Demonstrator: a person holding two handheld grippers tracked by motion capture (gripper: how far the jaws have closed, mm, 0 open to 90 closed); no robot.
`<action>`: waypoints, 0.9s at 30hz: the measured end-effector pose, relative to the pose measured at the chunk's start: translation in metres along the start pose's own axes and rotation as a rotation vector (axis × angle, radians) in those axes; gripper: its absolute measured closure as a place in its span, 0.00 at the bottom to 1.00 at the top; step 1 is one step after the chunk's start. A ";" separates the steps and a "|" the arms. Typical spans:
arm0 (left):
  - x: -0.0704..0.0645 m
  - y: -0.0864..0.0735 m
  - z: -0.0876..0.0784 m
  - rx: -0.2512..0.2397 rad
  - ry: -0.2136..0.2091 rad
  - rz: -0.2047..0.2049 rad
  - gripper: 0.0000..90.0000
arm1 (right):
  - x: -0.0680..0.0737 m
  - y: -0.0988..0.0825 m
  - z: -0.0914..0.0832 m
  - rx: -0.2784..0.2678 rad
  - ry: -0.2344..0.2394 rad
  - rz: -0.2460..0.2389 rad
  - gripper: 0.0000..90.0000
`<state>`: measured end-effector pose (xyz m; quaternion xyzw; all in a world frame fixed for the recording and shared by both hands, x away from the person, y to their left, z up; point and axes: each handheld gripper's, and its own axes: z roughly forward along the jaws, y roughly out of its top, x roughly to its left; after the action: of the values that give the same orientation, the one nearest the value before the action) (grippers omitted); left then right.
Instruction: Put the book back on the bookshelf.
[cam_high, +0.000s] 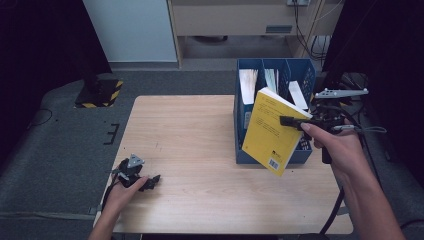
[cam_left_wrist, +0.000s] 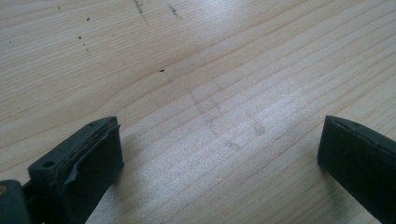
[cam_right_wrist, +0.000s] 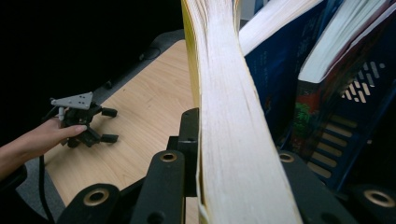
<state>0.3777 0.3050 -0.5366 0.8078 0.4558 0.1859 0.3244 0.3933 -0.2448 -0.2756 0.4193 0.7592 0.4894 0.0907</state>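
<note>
A yellow paperback book (cam_high: 272, 131) hangs tilted in the air in front of the blue file rack (cam_high: 300, 71), and my right gripper (cam_high: 291, 121) is shut on its right edge. In the right gripper view the book's cream page edge (cam_right_wrist: 224, 93) runs up between the two black jaws of the right gripper (cam_right_wrist: 233, 144). My left gripper (cam_high: 153, 182) rests on the wooden table (cam_high: 200, 140) near its front left corner, held by a hand. Its jaws (cam_left_wrist: 219, 135) stand wide apart over bare wood, with nothing between them. It also appears far off in the right gripper view (cam_right_wrist: 88, 123).
The blue rack (cam_right_wrist: 359, 116) stands at the table's right back and holds several upright books (cam_right_wrist: 280, 23) in its compartments. Dark floor surrounds the table, with a yellow-black striped block (cam_high: 102, 92) at the back left. Cables (cam_high: 335, 210) trail off the right edge.
</note>
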 end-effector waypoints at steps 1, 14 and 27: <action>0.000 0.000 0.000 -0.002 0.000 0.000 0.00 | -0.001 0.000 0.000 0.000 -0.004 0.001 0.84; 0.000 0.000 0.000 -0.002 -0.001 0.000 0.00 | -0.014 -0.007 -0.008 -0.001 -0.050 0.013 0.84; 0.000 0.000 0.000 -0.003 -0.001 0.000 0.00 | -0.023 -0.014 -0.018 0.000 -0.077 0.024 0.84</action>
<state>0.3779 0.3049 -0.5368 0.8075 0.4553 0.1860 0.3257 0.3903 -0.2761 -0.2848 0.4470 0.7500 0.4741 0.1139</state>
